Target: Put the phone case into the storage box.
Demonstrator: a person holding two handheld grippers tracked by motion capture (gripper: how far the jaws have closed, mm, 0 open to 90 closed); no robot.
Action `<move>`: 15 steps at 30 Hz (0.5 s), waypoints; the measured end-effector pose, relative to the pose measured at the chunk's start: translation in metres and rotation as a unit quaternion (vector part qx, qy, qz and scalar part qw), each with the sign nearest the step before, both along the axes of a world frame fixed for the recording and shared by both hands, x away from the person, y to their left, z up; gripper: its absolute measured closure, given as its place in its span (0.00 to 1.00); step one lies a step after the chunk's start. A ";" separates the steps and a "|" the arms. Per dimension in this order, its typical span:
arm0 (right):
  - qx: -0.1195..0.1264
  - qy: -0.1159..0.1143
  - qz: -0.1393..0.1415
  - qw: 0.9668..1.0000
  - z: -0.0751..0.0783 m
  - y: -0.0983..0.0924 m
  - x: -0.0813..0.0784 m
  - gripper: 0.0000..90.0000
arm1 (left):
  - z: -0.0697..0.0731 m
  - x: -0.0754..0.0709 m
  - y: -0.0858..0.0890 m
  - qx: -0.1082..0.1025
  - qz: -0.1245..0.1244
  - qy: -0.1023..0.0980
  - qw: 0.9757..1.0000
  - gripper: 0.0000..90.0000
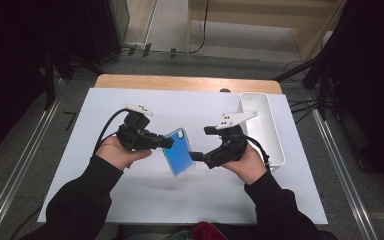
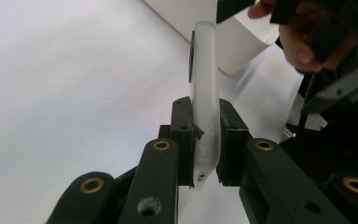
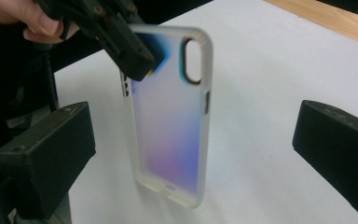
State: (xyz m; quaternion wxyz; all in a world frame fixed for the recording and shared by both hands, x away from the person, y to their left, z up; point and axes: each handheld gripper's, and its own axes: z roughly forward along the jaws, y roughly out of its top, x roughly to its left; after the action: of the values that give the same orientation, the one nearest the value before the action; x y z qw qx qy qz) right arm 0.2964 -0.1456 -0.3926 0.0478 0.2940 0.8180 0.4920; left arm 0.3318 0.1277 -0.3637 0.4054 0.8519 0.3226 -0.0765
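The left gripper (image 2: 205,140) has its pads clamped on the upper end of a translucent phone case (image 1: 179,151), near the camera cut-out, and holds it clear above the white sheet (image 1: 130,200) at the middle of the table. The right gripper (image 3: 193,158) stands with its jaws spread wide on either side of the case's lower half, not touching it. A white bin (image 1: 265,127) sits at the sheet's right edge, just beyond the right hand (image 1: 247,165), well apart from the case. Both hands come in from the near side, grippers pointing inward at each other. The case's long axis runs from far-left to near-right, camera end far.
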 end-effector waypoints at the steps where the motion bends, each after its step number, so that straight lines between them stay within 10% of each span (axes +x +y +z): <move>1: 0.000 0.000 0.000 1.000 0.000 0.000 0.000 0.00 | 0.002 0.001 -0.001 -0.001 0.004 0.004 1.000 0.88; 15: 0.000 -0.032 -0.072 0.997 0.003 0.012 -0.009 0.00 | 0.010 0.017 -0.014 0.023 0.043 0.033 0.998 0.88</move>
State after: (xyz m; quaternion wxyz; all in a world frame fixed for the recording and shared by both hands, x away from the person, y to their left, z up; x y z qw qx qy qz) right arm 0.2876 -0.1333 -0.3901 0.1099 0.3363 0.7927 0.4964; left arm 0.3493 0.1134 -0.3542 0.3781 0.8430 0.3742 -0.0798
